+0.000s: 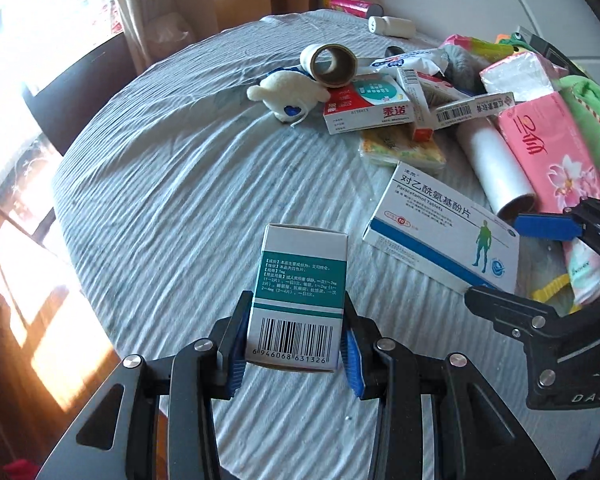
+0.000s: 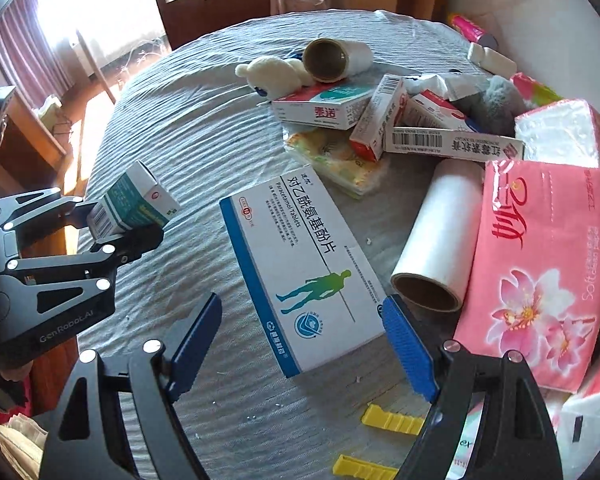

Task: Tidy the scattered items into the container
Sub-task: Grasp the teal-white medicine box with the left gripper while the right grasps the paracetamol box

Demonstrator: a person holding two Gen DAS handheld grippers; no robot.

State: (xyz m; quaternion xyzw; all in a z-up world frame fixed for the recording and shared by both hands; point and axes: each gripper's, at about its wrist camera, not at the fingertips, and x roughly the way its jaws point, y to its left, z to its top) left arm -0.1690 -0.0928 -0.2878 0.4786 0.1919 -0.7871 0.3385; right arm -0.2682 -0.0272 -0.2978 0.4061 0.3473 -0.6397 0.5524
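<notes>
paracetamol box (image 2: pixel 300 276): flat on the ribbed grey bedcover (image 2: pixel 172 128) at centre frame of the right wrist view, lying between the right gripper's two blue pads; in the left wrist view it sits right of centre.
right gripper (image 2: pixel 300 344): fingers spread wide, pads either side of the box's near end, neither clearly touching it.
left gripper (image 1: pixel 294 344): pinching a small teal-and-white carton (image 1: pixel 300 280) at its barcode end, held clear of the cover at lower centre of its own view.
step in hand: by the look of it, closing on the paracetamol box for a lift.
doing it well: judged best to square the pads to the box's two long edges, settle lower so they meet the side walls and not the top face, then close evenly; a thin flat box may skid or tip if caught by one corner.
long axis: runs from upper left to lower right in the right wrist view, the near short end toward the camera.
facing: printed face up, green figure toward the near end.
neighbours: white roll (image 2: pixel 436 240) and pink tissue pack (image 2: pixel 540 260) just beside it at right; yellow clips (image 2: pixel 392 420) at lower frame.
container: not seen in either view.
</notes>
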